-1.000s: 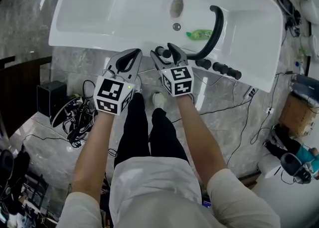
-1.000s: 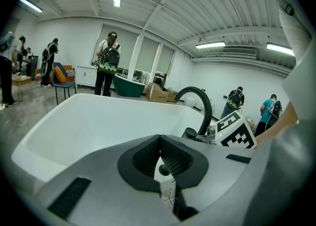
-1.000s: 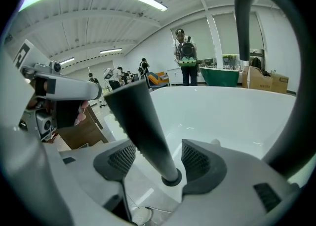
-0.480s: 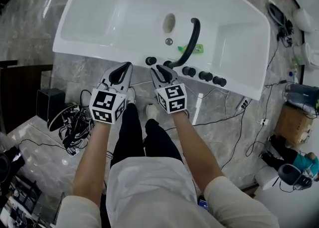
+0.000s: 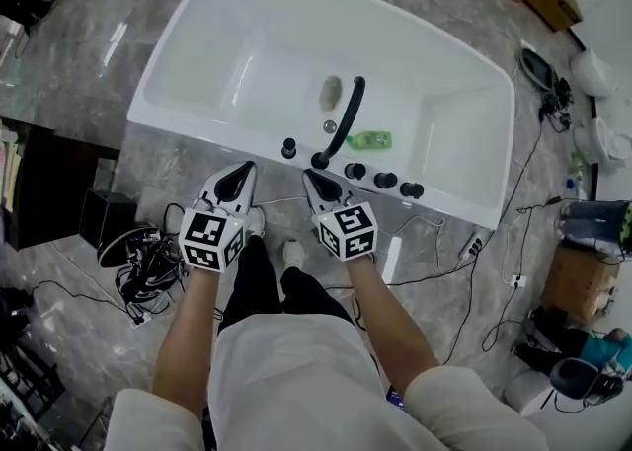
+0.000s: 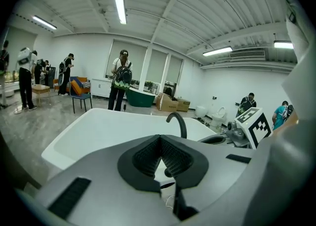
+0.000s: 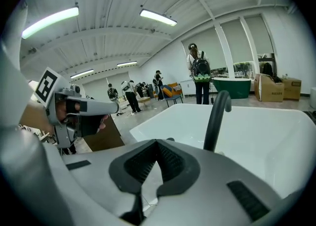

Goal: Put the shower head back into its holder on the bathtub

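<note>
The white bathtub [image 5: 197, 54] lies ahead of me, with a curved black faucet [image 5: 343, 121] on its near rim. Left of the faucet's base a short black piece, the shower head [image 5: 288, 148], stands upright on the rim. Both grippers hang over the floor, short of the rim and touching nothing. My left gripper [image 5: 242, 171] is shut and empty, and its own view shows the faucet [image 6: 178, 121] beyond the closed tips [image 6: 160, 138]. My right gripper [image 5: 309, 177] is also shut and empty [image 7: 157, 143], pointing towards the faucet [image 7: 217, 116].
Three black knobs [image 5: 385, 180] sit on the rim right of the faucet. A green bottle [image 5: 368, 140] lies inside the tub. Tangled cables [image 5: 148, 242] and a black box [image 5: 99, 210] lie on the floor at my left. Several people stand far behind the tub.
Both grippers have pulled back and up from the tub rim. The right gripper's jaws, open around the black piece on the rim a second ago, have shut empty.
</note>
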Tool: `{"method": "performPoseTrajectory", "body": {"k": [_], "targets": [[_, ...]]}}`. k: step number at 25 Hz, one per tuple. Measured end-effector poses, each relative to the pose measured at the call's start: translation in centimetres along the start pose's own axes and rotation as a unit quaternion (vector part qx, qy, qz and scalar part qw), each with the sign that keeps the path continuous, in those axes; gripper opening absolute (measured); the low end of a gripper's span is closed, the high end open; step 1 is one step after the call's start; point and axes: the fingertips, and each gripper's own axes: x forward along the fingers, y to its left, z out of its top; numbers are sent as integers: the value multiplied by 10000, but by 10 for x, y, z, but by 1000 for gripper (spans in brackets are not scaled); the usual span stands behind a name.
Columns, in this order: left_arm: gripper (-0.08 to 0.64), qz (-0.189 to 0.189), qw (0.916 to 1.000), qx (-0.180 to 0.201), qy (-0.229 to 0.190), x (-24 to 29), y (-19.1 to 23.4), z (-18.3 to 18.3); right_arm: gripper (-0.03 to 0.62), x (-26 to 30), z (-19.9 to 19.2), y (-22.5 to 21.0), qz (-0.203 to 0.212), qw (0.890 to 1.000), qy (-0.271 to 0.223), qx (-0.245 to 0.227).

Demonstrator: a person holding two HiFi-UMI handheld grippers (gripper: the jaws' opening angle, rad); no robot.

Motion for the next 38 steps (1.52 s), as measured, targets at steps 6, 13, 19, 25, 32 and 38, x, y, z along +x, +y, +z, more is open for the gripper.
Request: {"method": "performPoseTrajectory", "body": {"k": [6,13,19,25,32,38], "targets": [[11,183,9997,-41,-180,-35,-25,16,17,-46,23,24,462,9987,-197,-121],[11,225,9990,75,-368,-59,-49,32,17,-85,55,35,619,9959,-533,-394],[11,260,9980,62,-575,-83,-46,48,17,-105,78,42,452,9945,-788,-514],[11,-17,9970,320,-698,-107,-51,67,17,-127,95,65,290,9930,-940,-657],[11,-256,9954,511,-773,-136,-42,75,17,-155,104,86,1,9917,-1099,-663],[11,-369,9944,558,-820,-157,-32,74,17,-168,114,106,-108,9900,-1264,-623]]}}
